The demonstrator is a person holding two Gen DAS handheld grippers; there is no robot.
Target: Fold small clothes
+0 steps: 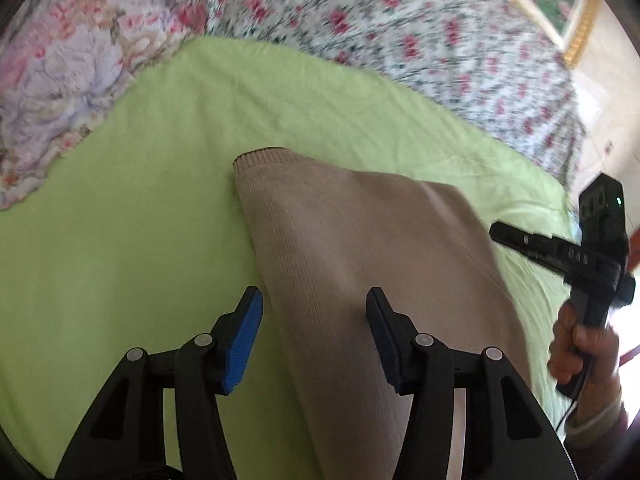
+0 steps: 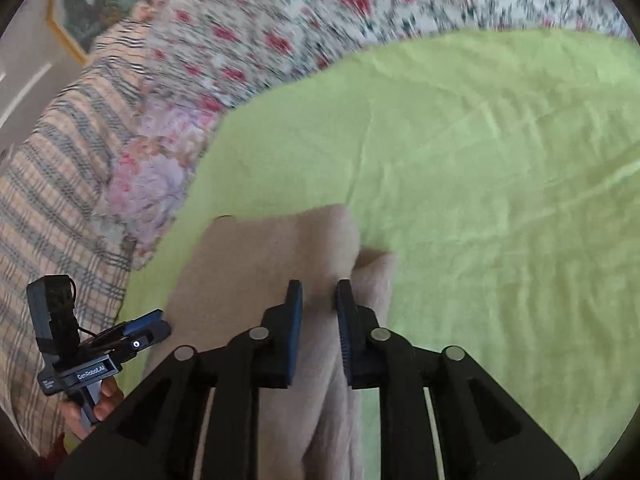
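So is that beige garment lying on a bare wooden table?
No, the beige garment lies on a light green sheet spread over a bed.

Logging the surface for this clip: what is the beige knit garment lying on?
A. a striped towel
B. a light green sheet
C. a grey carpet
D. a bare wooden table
B: the beige knit garment lies on a light green sheet, with floral bedding beyond the sheet's far edge.

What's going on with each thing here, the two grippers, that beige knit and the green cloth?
Left gripper: open, over the garment's edge.
Right gripper: part open, fabric bunched between its fingers.
Beige knit garment: lying on the sheet, partly folded.
Green sheet: spread out, lightly wrinkled.
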